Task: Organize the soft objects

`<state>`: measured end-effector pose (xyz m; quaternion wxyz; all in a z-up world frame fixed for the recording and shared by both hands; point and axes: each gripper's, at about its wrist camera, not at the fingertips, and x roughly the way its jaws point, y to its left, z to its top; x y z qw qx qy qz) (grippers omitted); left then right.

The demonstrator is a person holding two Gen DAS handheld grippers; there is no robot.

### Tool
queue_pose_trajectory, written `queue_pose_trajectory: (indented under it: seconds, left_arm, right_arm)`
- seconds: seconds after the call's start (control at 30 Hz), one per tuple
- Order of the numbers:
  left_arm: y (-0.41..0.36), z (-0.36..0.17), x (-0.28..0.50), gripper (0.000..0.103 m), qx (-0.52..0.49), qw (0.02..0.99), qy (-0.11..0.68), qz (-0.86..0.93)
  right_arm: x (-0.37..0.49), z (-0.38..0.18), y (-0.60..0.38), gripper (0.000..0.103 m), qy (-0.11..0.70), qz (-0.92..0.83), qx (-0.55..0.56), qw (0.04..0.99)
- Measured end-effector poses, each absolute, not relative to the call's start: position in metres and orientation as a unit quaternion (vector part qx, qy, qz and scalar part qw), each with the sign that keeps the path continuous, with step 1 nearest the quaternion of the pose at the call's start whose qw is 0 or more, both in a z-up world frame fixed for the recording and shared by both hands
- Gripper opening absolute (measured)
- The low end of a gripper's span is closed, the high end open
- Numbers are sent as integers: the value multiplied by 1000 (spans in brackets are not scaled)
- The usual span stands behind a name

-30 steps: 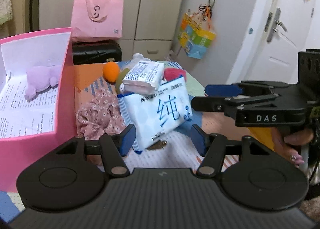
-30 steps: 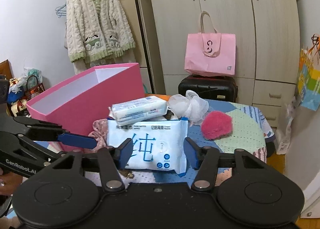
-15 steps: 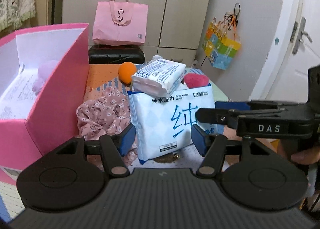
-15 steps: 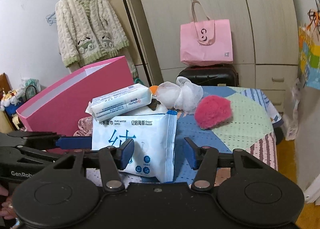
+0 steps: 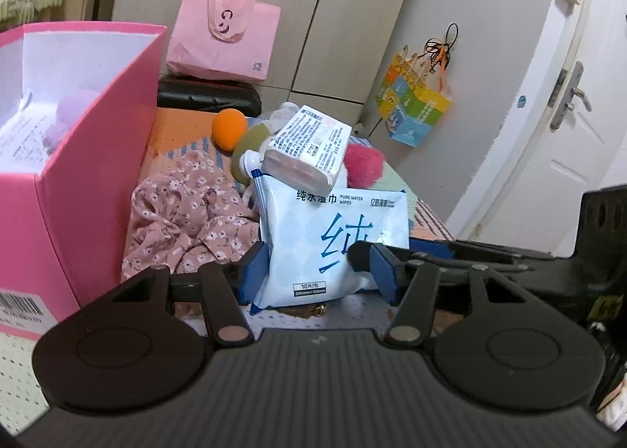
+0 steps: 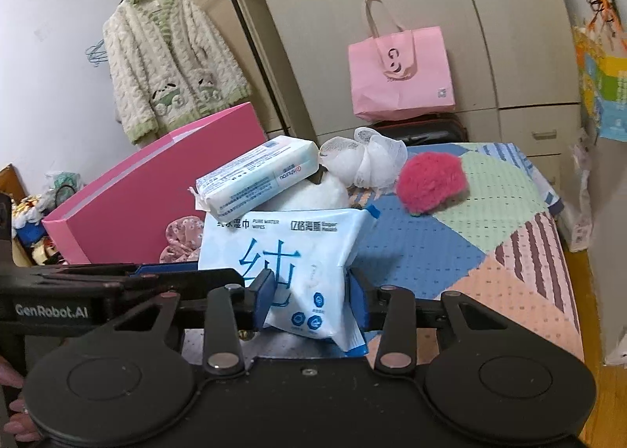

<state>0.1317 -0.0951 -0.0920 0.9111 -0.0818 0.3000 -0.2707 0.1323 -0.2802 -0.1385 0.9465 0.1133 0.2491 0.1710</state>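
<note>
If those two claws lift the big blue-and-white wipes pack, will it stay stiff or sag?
The wipes pack will probably sag: its film wrapper already wrinkles and bulges. Glossy film may slip between the pads. The smaller tissue pack resting tilted on top would likely slide off.

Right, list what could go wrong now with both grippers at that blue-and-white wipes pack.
1. The small white tissue pack lies tilted on top of the blue-and-white wet wipes pack; lifting may tip it off.
2. The right gripper has just been closing and pinches the pack's lower edge; the slick film could slip.
3. The left gripper has been closing too, straddling the same pack, so the two tools may collide.
</note>
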Motion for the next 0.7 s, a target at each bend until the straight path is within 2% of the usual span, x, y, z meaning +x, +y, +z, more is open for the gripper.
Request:
queue_pose_trajectory:
  seconds: [0.43,0.57,0.7]
  left_arm:
    - [-88,-85,135,54,-115,875,364,-298]
    - [-87,-88,138,56,-127,851,395,-322]
    - [-88,-87,128,56,-118,845,397,-337]
  right_arm:
    - [120,-124,-279,47,286,135,120,941]
    - [108,-119,-278,45,290,125,102,943]
    - [101,-116,-283,44,304,127,109,938]
